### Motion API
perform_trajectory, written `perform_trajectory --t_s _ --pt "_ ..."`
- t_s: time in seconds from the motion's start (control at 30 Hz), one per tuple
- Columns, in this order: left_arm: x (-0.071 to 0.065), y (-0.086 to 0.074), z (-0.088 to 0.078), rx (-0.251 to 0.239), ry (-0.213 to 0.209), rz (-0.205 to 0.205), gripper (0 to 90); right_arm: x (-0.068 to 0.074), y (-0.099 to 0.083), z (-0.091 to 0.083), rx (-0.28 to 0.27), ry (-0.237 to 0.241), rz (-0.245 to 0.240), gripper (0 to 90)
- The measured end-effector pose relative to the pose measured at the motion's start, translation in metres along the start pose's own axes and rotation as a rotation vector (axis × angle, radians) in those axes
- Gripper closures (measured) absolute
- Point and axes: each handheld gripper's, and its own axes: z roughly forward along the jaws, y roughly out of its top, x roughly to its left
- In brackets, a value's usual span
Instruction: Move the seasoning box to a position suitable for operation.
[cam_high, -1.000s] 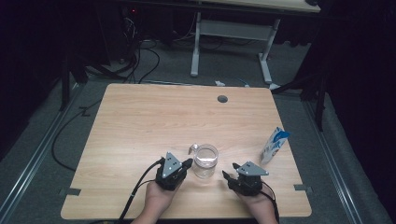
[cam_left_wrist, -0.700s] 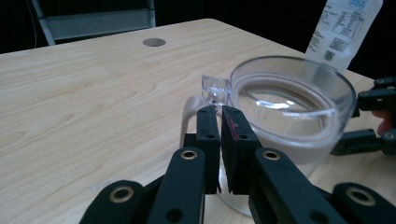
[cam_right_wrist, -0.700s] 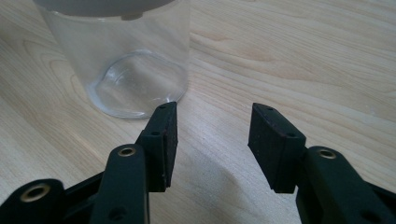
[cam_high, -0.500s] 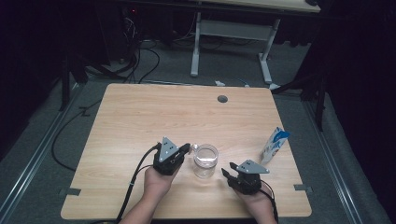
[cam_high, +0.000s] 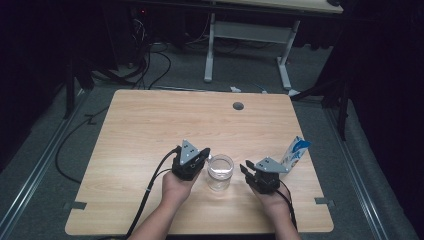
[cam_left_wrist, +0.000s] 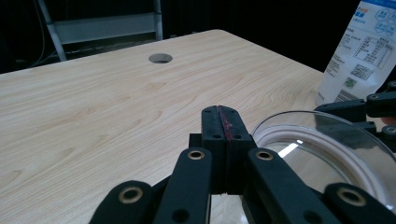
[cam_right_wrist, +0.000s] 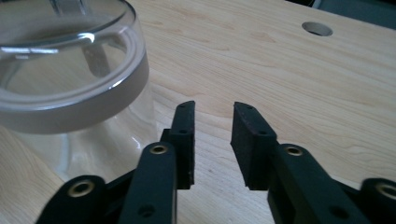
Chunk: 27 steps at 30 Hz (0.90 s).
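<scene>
A clear glass jar (cam_high: 220, 171) stands on the wooden table (cam_high: 150, 125) near the front edge, between my two grippers. My left gripper (cam_high: 204, 155) is just left of the jar, shut with nothing in it; in the left gripper view its pads (cam_left_wrist: 219, 116) meet beside the jar's rim (cam_left_wrist: 322, 140). My right gripper (cam_high: 246, 168) is to the right of the jar. Its jaws have just been closing, and in the right gripper view the gripper (cam_right_wrist: 212, 112) still shows a gap with bare table in it, while the jar (cam_right_wrist: 70, 88) stays to its left.
A blue and white pouch (cam_high: 295, 151) stands upright near the table's right edge, just behind my right hand, and shows as the pouch (cam_left_wrist: 359, 51) in the left gripper view. A round cable hole (cam_high: 238, 106) lies at the far side. Desk legs and cables sit on the floor beyond.
My left hand has moved away from the front edge and come up beside the jar. My right hand has edged forward a little. The jar has stayed put.
</scene>
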Motion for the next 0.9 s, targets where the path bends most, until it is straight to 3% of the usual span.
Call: perform_trajectory --t_s 0.1,0.13,0.27,0.6,0.9 --pt "0.0 0.0 -0.002 -0.003 -0.002 -0.004 89.9 -0.001 -0.004 -0.003 -0.001 0.003 -0.005 78.7" --pt "-0.001 0.001 -0.003 -0.011 -0.004 -0.007 89.9 -0.001 -0.008 -0.004 0.0 0.019 0.002 84.9" --pt "-0.003 0.002 -0.004 -0.014 -0.004 0.0 90.0 -0.001 -0.011 -0.006 0.007 0.028 0.001 89.9" --pt "-0.003 -0.002 -0.001 -0.004 0.004 0.005 90.0 0.013 -0.003 -0.009 -0.024 0.055 -0.025 89.4" --pt "-0.003 -0.003 -0.001 -0.011 0.007 0.015 90.0 0.015 -0.001 -0.011 -0.034 0.064 -0.022 88.9"
